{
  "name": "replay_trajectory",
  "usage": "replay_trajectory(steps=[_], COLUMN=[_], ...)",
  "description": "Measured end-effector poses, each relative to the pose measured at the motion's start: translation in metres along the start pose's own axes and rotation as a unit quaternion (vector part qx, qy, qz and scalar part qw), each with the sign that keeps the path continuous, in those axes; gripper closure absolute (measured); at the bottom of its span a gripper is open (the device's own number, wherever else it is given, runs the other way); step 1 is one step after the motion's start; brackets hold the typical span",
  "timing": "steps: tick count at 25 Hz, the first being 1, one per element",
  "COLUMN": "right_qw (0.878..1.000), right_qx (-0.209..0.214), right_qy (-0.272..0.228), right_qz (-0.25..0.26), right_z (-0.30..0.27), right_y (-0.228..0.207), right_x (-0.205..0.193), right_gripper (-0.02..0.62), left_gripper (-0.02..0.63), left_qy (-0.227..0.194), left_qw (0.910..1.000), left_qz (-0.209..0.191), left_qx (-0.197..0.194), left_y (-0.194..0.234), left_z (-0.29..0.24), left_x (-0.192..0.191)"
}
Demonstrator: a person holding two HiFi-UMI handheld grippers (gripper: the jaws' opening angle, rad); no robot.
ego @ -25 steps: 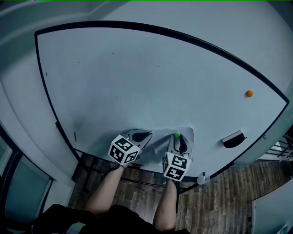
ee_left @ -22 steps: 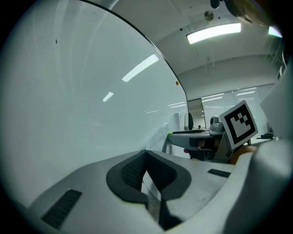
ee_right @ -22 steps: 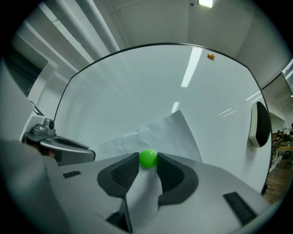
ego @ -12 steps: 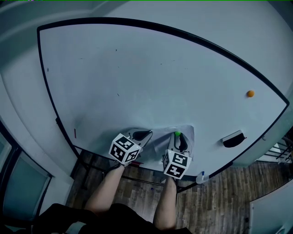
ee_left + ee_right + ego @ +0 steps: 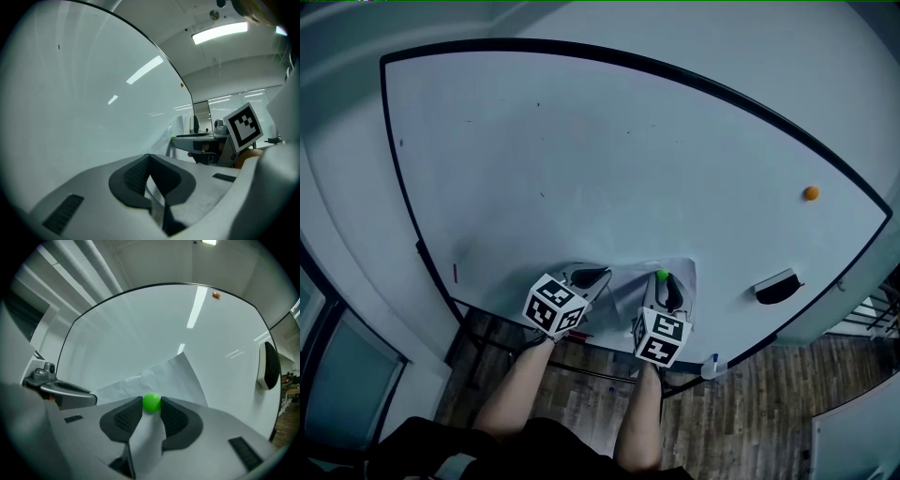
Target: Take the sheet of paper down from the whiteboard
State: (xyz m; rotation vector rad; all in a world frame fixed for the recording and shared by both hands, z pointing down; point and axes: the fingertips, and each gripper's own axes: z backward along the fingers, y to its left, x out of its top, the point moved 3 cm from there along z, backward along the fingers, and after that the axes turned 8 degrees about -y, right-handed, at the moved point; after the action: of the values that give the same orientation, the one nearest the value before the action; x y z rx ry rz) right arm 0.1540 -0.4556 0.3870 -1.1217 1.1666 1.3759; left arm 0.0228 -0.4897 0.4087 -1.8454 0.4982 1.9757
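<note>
By the whiteboard point(image 5: 628, 169), left tongs point(image 5: 602, 276) and right tongs point(image 5: 664, 281) point level.

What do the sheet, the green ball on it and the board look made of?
The sheet looks like thin, matte white paper, going by its faint creases. The green ball is smooth and evenly bright, probably plastic. The board is hard, glossy white, mirroring the ceiling lights.
</note>
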Motion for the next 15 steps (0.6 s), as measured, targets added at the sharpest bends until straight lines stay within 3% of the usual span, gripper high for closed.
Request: replay_trajectory(steps=[15], right_qw=[1.000], right_qx=[0.012], right_qy=[0.000], right_qz=[0.005], right_z=[0.0006], right_y=[-0.0011], right_x=[-0.0001], right_gripper=[0.463], left_gripper=[0.584], left_qy=[0.002], left_qw=[0.9999], left_qz=[0.002], left_qx=[0.012], left_y=[-0.0007], left_z=[0.0004], left_x=[-0.0025])
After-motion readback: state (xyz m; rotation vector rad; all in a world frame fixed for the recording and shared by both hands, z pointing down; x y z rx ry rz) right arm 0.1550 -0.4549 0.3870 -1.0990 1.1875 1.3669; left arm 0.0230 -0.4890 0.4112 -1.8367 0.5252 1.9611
